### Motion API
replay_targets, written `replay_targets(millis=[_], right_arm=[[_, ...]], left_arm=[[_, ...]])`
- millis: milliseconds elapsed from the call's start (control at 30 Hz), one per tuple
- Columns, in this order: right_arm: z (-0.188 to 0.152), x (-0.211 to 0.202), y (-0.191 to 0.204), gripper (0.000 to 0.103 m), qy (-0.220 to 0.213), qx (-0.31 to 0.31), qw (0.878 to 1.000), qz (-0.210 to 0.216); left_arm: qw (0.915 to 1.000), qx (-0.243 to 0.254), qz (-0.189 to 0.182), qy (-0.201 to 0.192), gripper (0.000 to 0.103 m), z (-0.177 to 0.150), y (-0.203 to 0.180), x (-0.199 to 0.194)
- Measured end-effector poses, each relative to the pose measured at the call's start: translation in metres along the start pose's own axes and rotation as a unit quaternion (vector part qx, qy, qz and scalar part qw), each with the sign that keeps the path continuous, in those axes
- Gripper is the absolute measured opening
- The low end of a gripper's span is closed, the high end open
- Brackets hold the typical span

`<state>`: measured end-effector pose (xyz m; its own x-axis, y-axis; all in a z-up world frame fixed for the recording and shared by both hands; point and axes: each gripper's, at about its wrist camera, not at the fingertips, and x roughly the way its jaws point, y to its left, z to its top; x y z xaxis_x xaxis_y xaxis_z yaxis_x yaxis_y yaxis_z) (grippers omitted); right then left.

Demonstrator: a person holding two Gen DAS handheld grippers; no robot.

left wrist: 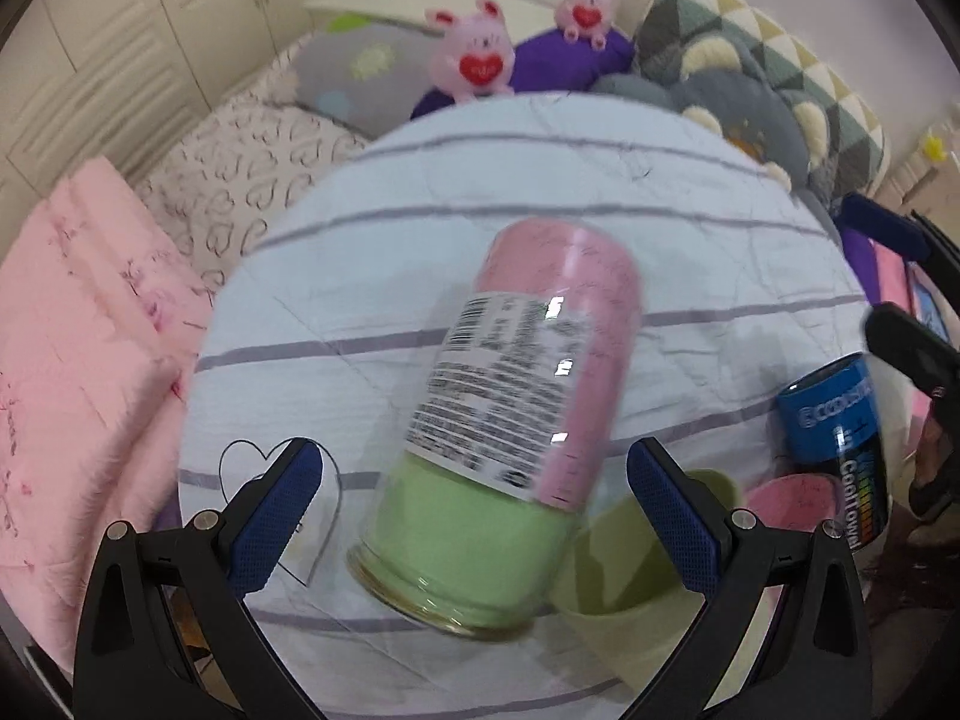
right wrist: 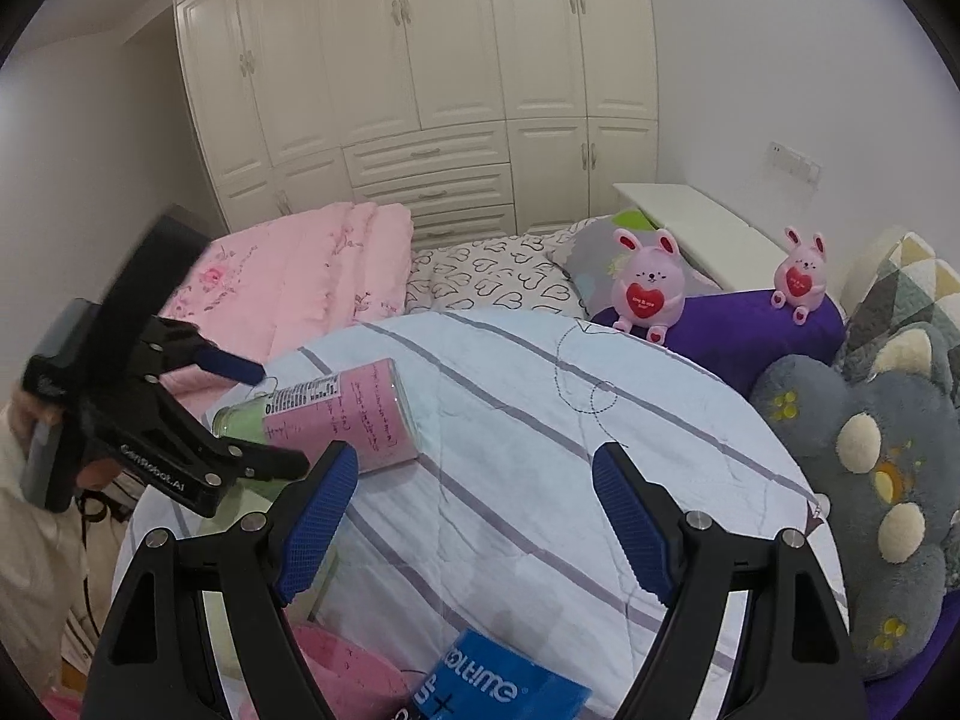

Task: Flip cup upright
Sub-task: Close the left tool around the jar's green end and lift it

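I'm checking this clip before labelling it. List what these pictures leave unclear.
- Cup: label print blurred in the left wrist view.
- Cup mouth: hidden behind the left claw in the right wrist view.
- Blue box: cut off by the bottom edge, right wrist view.

Two handheld black plastic two-finger grippers, matching build.

Left black plastic gripper (left wrist: 471, 513): angular ribbed arms, blue mesh-textured finger pads (left wrist: 277, 519), silver round screws (left wrist: 206, 519) at the pivots. Right black plastic gripper (right wrist: 474, 516): same blue pads (right wrist: 630, 525) and silver screws (right wrist: 698, 519). White lettering (right wrist: 153, 469) marks the left unit's body, partly legible; grey housing (right wrist: 45, 420) behind it.
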<state>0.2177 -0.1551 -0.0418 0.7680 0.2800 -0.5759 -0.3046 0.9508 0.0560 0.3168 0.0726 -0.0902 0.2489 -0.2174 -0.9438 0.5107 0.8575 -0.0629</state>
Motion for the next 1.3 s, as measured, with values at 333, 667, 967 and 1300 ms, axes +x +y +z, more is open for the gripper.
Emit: replay_targets(millis=[333, 667, 967, 1300], right_arm=[[0.001, 0.008, -0.003, 0.082, 0.008, 0.010, 1.000, 0.008], [-0.004, 0.005, -0.006, 0.082, 0.007, 0.020, 1.000, 0.008], [-0.007, -0.005, -0.011, 0.082, -0.002, 0.027, 1.000, 0.009], [-0.010, -0.022, -0.017, 0.082, -0.017, 0.036, 0.999, 0.008]], left_arm=[[0.9961, -0.021, -0.059, 0.062, 0.103, 0.000, 0.008, 0.032], [0.9982, -0.033, -0.047, 0.019, 0.083, -0.003, 0.000, 0.016], [0.9975, -0.056, -0.037, -0.023, 0.081, -0.004, 0.003, -0.008], [0.9949, -0.072, -0.041, -0.057, 0.081, -0.009, -0.016, -0.033]])
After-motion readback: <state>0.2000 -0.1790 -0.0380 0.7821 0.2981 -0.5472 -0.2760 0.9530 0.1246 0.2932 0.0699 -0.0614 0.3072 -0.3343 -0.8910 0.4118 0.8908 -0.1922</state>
